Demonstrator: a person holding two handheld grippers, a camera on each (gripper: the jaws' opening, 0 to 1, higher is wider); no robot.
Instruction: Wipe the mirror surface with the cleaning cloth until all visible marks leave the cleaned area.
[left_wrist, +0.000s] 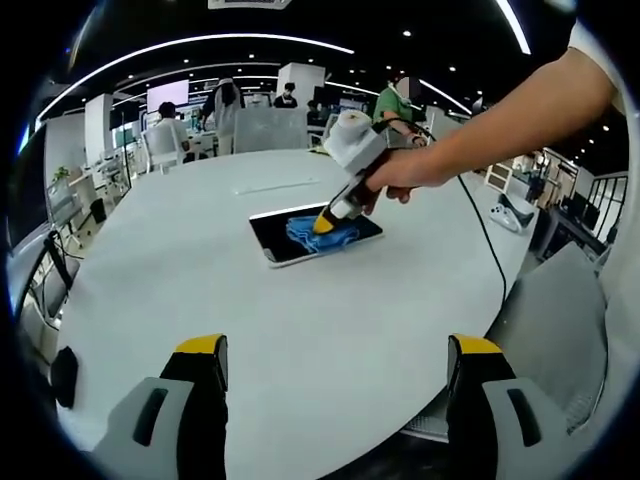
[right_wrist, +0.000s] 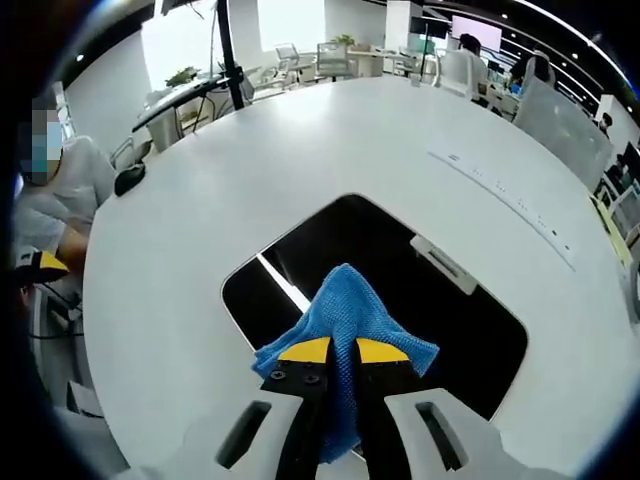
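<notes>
Pinching blue cloth (right_wrist: 345, 322) on mirror (right_wrist: 450, 320), right gripper (right_wrist: 342, 352) fingers closed, left gripper (left_wrist: 338, 350) fingers wide, empty.

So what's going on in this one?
A person is cleaning a mirror lying flat on a white table. The right gripper is shut on a blue cleaning cloth and presses it onto the glass. The left gripper hangs open over the table's near edge, holding nothing.

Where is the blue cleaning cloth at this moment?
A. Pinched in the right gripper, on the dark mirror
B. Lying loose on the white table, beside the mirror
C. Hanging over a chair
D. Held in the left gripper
A: the right gripper jaws are closed on the blue woven cleaning cloth, which rests on the dark rectangular mirror.
</notes>
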